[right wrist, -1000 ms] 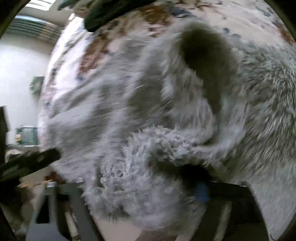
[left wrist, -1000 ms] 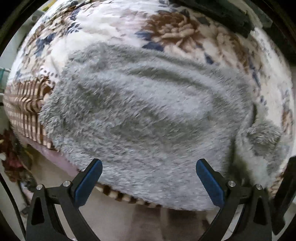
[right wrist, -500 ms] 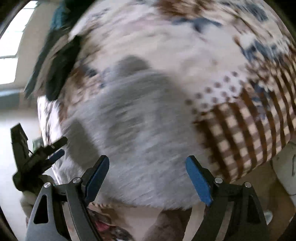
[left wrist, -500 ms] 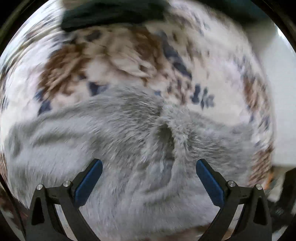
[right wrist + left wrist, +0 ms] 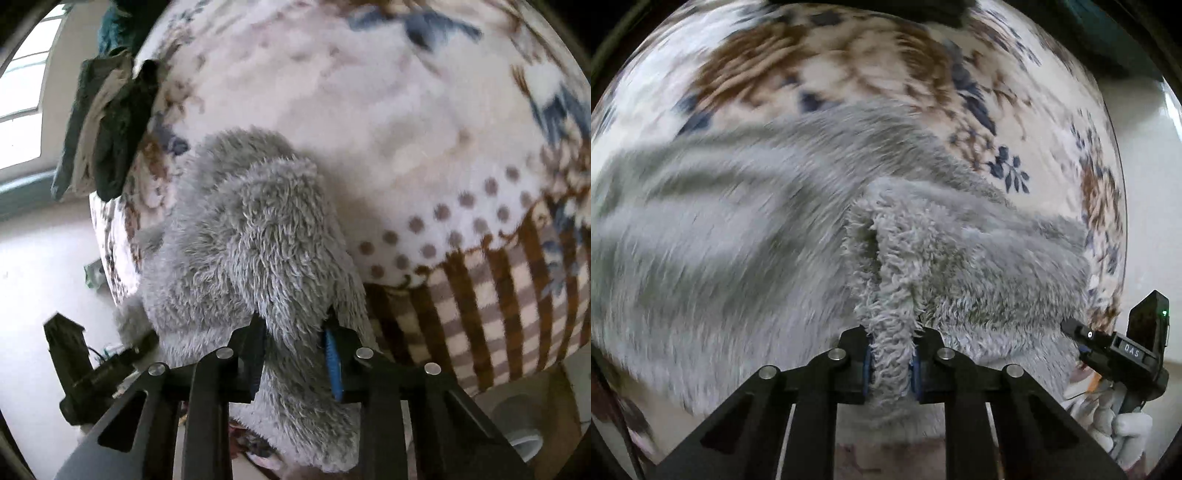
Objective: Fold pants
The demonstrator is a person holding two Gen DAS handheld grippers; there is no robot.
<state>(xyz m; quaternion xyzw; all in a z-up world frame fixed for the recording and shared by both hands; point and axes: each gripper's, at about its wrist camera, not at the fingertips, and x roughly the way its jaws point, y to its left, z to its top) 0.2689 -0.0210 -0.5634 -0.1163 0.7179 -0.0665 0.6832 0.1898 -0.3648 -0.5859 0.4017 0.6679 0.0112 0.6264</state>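
Observation:
Fluffy grey pants (image 5: 746,236) lie spread on a flower-patterned blanket (image 5: 820,62) over a bed. My left gripper (image 5: 891,363) is closing, and its blue pads squeeze a raised ridge of the grey fleece near the bed's front edge. In the right wrist view the pants (image 5: 251,236) bunch up into a hump, and my right gripper (image 5: 295,360) is closing with a thick fold of them pinched between its fingers. The right gripper's black body (image 5: 1115,350) shows at the lower right of the left wrist view, held by a gloved hand (image 5: 1123,428).
Dark folded clothes (image 5: 107,125) lie at the blanket's far left corner. The blanket's brown checked border (image 5: 517,295) hangs over the front edge. A pale floor (image 5: 40,280) and a window (image 5: 22,110) are at left. The left gripper's body (image 5: 81,373) shows low left.
Both grippers stood wide open over the pants half a second ago; both have now closed onto folds of the grey fleece. The views have shifted sideways along the bed's edge.

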